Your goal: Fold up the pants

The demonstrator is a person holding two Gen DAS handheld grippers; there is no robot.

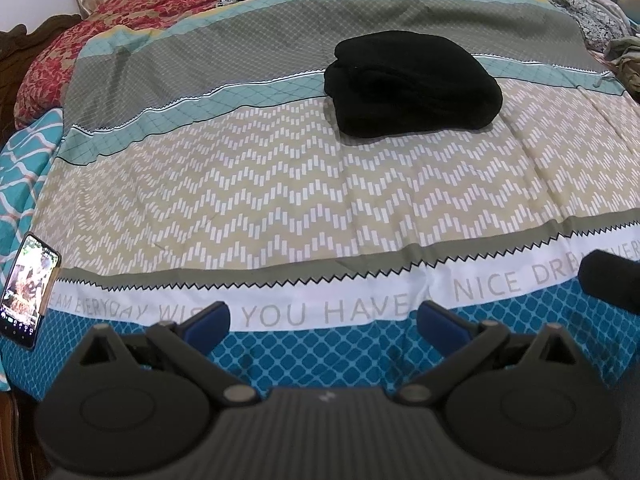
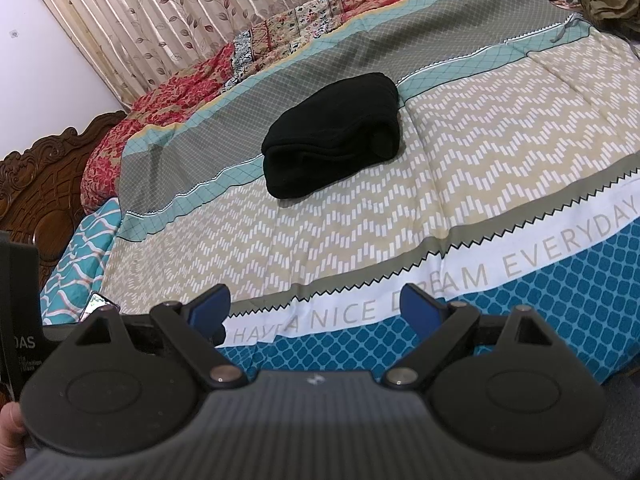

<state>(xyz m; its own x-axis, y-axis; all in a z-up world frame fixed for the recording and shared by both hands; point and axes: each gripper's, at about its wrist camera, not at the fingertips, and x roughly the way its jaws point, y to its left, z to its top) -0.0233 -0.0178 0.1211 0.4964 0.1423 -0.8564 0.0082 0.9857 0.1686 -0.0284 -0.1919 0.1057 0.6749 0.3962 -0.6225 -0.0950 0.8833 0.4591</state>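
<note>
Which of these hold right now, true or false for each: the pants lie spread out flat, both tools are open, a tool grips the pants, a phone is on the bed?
1. The black pants lie spread out flat. False: they sit in a folded bundle on the bedspread.
2. The left tool and the right tool are open. True.
3. A tool grips the pants. False: both hold nothing, well short of them.
4. A phone lies at the bed's edge. True.
</note>
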